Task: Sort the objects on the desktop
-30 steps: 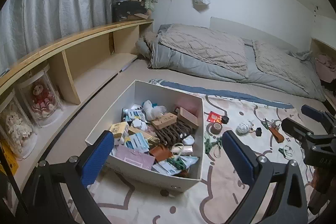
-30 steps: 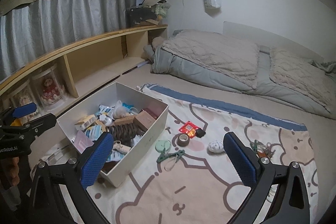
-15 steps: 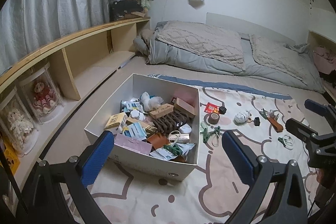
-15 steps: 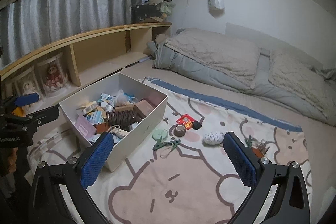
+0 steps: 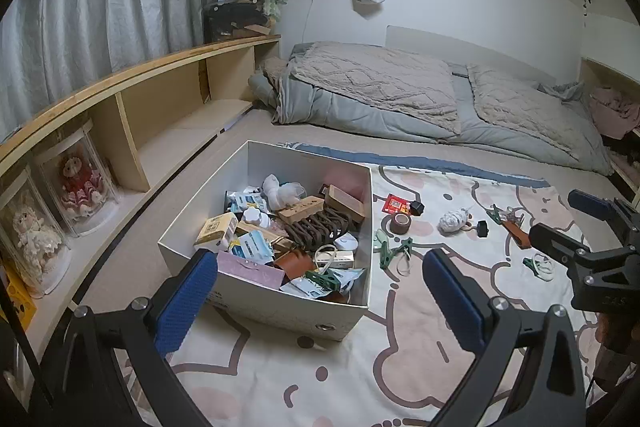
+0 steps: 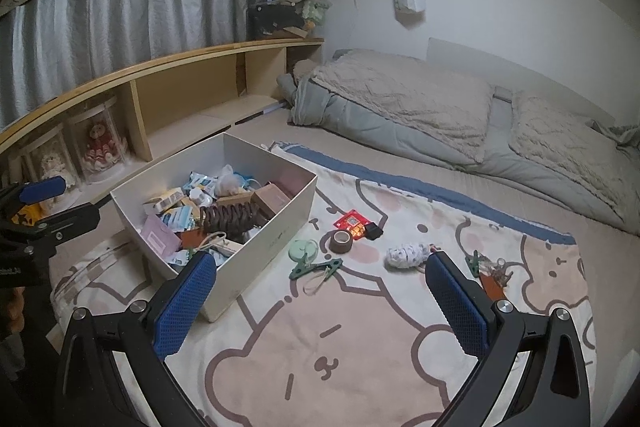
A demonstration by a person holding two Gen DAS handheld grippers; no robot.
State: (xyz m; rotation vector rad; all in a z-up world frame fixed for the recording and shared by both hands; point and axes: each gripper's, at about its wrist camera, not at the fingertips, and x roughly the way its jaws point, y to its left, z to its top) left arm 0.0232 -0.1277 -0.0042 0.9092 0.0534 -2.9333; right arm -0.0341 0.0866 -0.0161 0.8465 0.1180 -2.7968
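While both claws hang spread and empty: left claw [image 5: 320,291] above white box [image 5: 264,301] (crammed with packets), right claw [image 6: 320,291] over cartoon blanket [image 6: 340,347]. Strewn on blanket right of box: tape roll [image 6: 341,241], red card [image 6: 352,223], green clip [image 6: 316,268], white bundle [image 6: 406,255].

Each gripper is built from black, angular finger arms tipped with blue, finely textured pads. Silver screw heads are set into the arms of the left gripper [image 5: 320,299] and the right gripper [image 6: 320,301]. Faint white lettering is printed on the black body.
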